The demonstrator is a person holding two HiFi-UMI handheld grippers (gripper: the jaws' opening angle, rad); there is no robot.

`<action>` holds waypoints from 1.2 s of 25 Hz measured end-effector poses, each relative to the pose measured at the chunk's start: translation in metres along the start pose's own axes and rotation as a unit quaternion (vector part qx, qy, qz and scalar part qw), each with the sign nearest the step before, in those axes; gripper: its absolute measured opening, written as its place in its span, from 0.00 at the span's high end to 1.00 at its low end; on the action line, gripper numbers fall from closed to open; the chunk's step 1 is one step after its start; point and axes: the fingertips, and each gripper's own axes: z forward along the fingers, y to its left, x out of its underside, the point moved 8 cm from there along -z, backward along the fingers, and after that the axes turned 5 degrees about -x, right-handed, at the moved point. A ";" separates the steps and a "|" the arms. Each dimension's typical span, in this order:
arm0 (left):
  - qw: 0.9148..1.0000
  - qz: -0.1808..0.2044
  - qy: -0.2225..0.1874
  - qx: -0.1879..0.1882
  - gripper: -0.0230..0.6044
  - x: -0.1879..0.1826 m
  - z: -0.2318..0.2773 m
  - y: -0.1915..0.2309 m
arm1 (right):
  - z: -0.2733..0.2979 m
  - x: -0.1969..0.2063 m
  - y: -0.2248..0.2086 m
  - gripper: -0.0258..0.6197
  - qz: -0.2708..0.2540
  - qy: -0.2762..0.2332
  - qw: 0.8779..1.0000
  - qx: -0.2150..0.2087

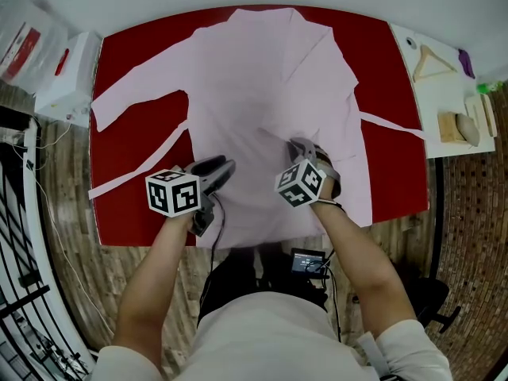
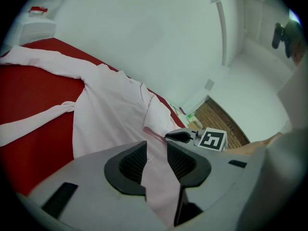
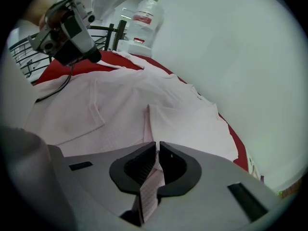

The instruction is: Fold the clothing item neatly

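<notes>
A pale pink robe-like garment (image 1: 270,78) lies spread flat on the red table (image 1: 151,54), with its sleeves out to both sides. My left gripper (image 1: 225,167) is at the near hem, left of centre. Its jaws (image 2: 156,146) stand partly apart with a fold of pink cloth (image 2: 156,177) filling the gap, and they hold it. My right gripper (image 1: 298,145) is a little to the right, over the lower middle of the garment. Its jaws (image 3: 157,146) are nearly together, pinching a thin edge of the pink fabric (image 3: 150,191). Each gripper shows in the other's view, the right gripper (image 2: 180,137) and the left gripper (image 3: 72,32).
A pink belt strip (image 1: 143,169) trails over the table's left side and another belt strip (image 1: 389,124) to the right. A white side table with a wooden hanger (image 1: 432,62) stands at the right. White boxes (image 1: 63,70) are at the left, beside a black railing (image 1: 24,213).
</notes>
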 end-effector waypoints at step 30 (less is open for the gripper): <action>0.966 -0.058 -0.186 -0.170 0.75 -0.061 -0.161 0.142 | -0.028 -0.197 0.096 0.86 -0.185 -0.214 0.956 -0.075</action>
